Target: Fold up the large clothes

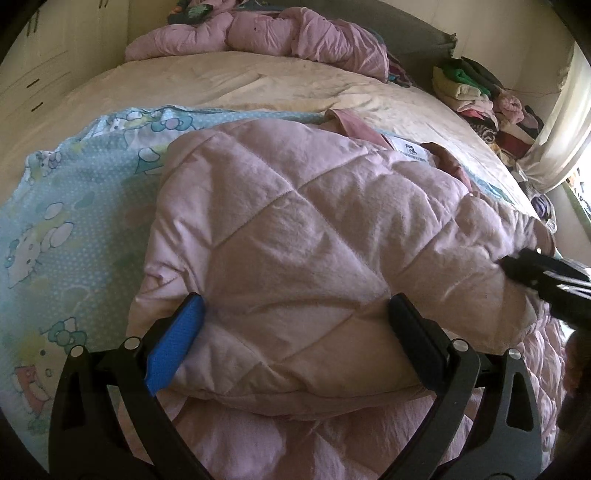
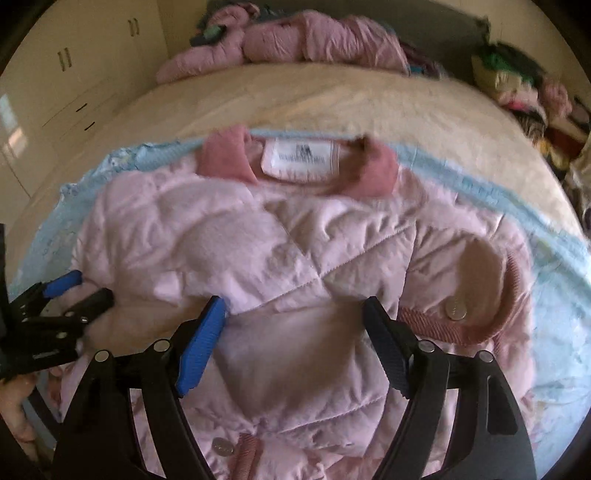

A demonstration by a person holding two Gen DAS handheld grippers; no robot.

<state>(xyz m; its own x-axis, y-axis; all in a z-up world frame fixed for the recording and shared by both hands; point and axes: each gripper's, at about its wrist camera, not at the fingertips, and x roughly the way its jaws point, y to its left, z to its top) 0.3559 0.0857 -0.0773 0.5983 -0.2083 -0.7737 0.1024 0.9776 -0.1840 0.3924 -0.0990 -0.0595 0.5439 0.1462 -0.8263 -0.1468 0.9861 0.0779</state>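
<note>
A pink quilted jacket (image 2: pixel 280 258) lies on a light blue cartoon-print sheet (image 1: pixel 74 229) on the bed, its darker pink collar and white label (image 2: pixel 299 157) at the far side. A padded fold of the jacket (image 1: pixel 295 240) bulges between the wide-open jaws of my left gripper (image 1: pixel 295 317), which also shows in the right wrist view (image 2: pixel 79 288). My right gripper (image 2: pixel 295 314) is open over the jacket's middle, its fingers resting on the fabric. It appears at the right edge of the left wrist view (image 1: pixel 517 269). A cuff with a metal snap (image 2: pixel 455 309) lies to the right.
A bunched pink quilt (image 1: pixel 280 33) lies at the head of the bed. A pile of clothes (image 1: pixel 476 96) is stacked at the far right beside a curtain (image 1: pixel 557 122). White cupboards (image 2: pixel 74 74) stand to the left. A cream bedsheet (image 1: pixel 240 85) covers the far mattress.
</note>
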